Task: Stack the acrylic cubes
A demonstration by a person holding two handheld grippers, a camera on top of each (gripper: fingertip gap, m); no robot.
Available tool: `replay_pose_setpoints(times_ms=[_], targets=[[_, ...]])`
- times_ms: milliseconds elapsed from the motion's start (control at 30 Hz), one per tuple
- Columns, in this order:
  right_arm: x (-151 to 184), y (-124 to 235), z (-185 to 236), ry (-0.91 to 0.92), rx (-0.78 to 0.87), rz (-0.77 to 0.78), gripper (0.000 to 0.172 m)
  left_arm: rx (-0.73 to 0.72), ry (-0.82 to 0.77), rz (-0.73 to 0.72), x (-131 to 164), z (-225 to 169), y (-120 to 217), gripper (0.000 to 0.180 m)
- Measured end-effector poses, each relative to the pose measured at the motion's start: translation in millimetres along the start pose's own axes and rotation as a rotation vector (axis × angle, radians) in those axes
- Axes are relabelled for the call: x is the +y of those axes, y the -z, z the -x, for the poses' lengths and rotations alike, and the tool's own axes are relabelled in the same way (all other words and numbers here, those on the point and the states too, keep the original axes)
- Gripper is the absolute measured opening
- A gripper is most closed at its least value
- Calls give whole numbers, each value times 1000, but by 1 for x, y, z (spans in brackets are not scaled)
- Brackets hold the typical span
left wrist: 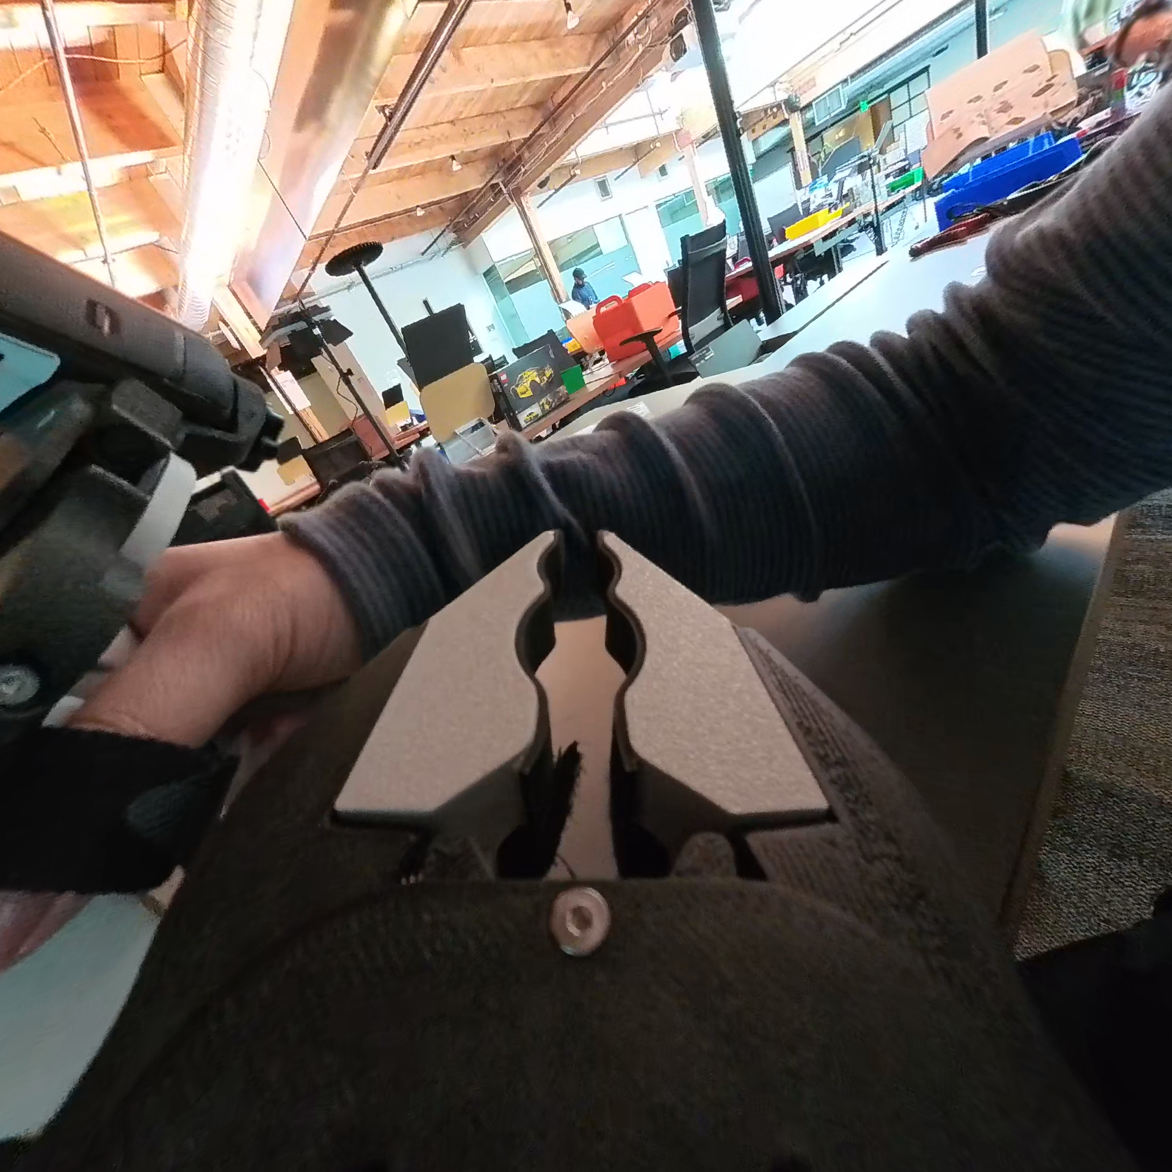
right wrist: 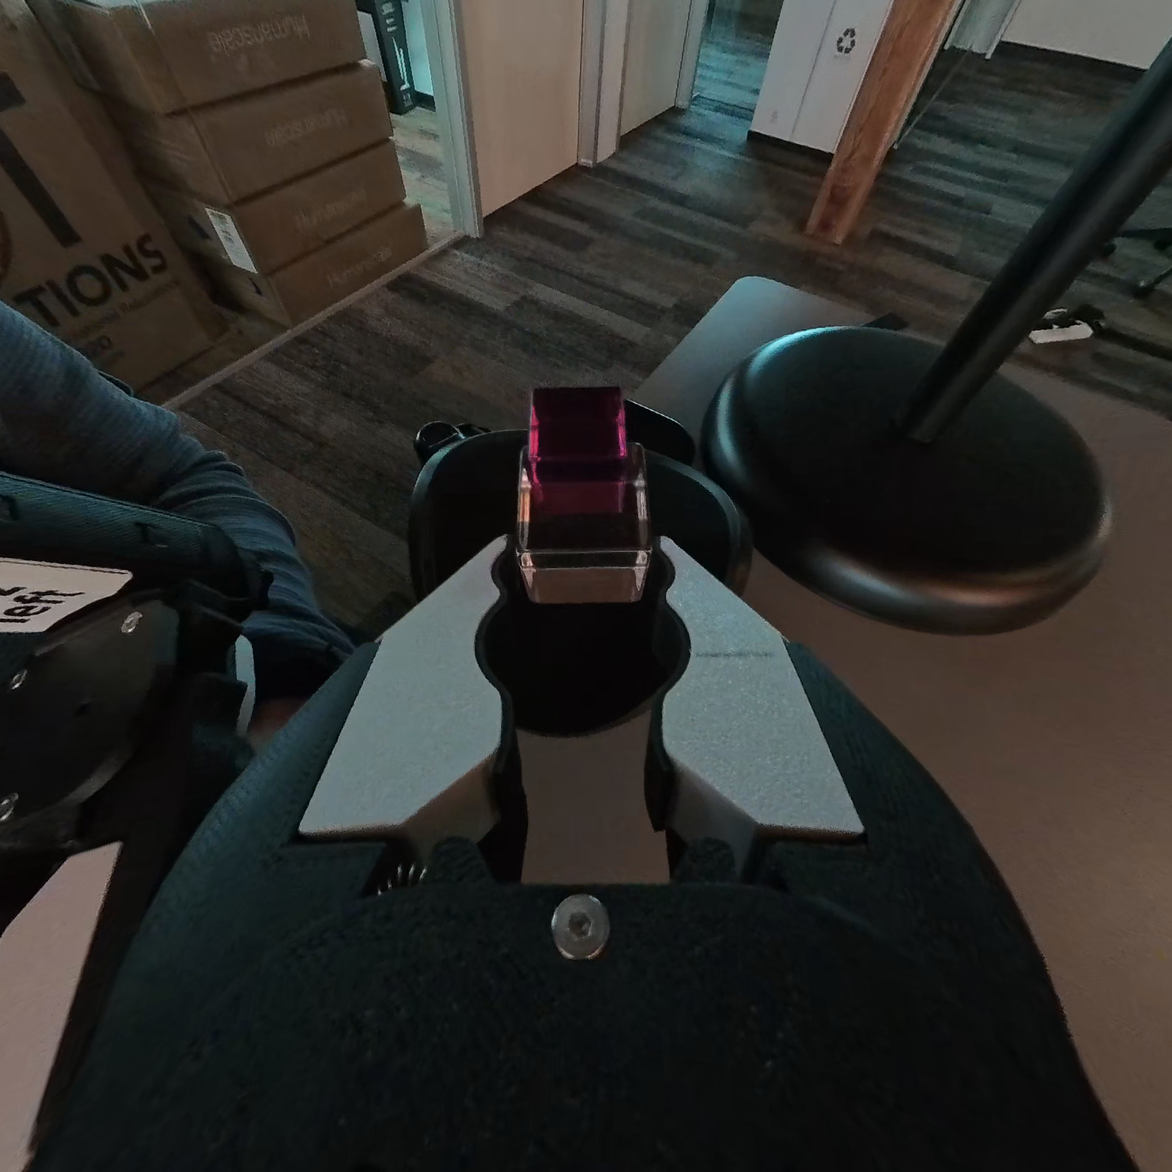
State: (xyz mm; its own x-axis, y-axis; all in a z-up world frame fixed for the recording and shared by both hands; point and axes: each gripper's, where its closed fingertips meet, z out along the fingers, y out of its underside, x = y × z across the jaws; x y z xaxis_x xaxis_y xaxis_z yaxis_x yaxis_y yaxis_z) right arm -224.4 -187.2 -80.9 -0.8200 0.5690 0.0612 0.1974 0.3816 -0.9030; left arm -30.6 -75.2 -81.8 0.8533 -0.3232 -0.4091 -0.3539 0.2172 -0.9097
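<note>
My right claw (right wrist: 583,574) is clenched on a small clear cube (right wrist: 582,558) at its fingertips, a magenta cube (right wrist: 578,422) sitting on top of it, both above a black chair seat beside the round black lamp base (right wrist: 888,482) on the table (right wrist: 983,729). My left claw (left wrist: 580,558) is nearly closed, its tips pinching the grey ribbed sleeve (left wrist: 761,482) of the person's arm.

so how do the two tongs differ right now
The left tongs are nearly closed, tips pinching a fold of the grey ribbed sleeve. The right tongs stand wider, gripping a clear block with a magenta block beyond it. The left tongs point level, the right downward. Both have silver wavy-edged fingers.
</note>
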Motion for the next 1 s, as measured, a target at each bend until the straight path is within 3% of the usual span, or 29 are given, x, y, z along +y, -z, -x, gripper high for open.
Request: replay_pose_setpoints(times_ms=[333, 467, 633, 800, 1000], targets=[[3, 4, -3, -34, 4, 10, 40, -1, -1, 2, 0, 1, 0, 7], [2, 7, -5, -37, 16, 0, 49, -2, -2, 2, 0, 1, 0, 7], [4, 52, -32, -58, 146, -39, 55, -1, -6, 1, 0, 1, 0, 7], [84, 125, -79, -181, 461, 205, 56, 2, -9, -6, 0, 0, 1, 8], [162, 146, -72, -299, 507, 352, 54, 7, -6, -4, 0, 0, 1, 8]])
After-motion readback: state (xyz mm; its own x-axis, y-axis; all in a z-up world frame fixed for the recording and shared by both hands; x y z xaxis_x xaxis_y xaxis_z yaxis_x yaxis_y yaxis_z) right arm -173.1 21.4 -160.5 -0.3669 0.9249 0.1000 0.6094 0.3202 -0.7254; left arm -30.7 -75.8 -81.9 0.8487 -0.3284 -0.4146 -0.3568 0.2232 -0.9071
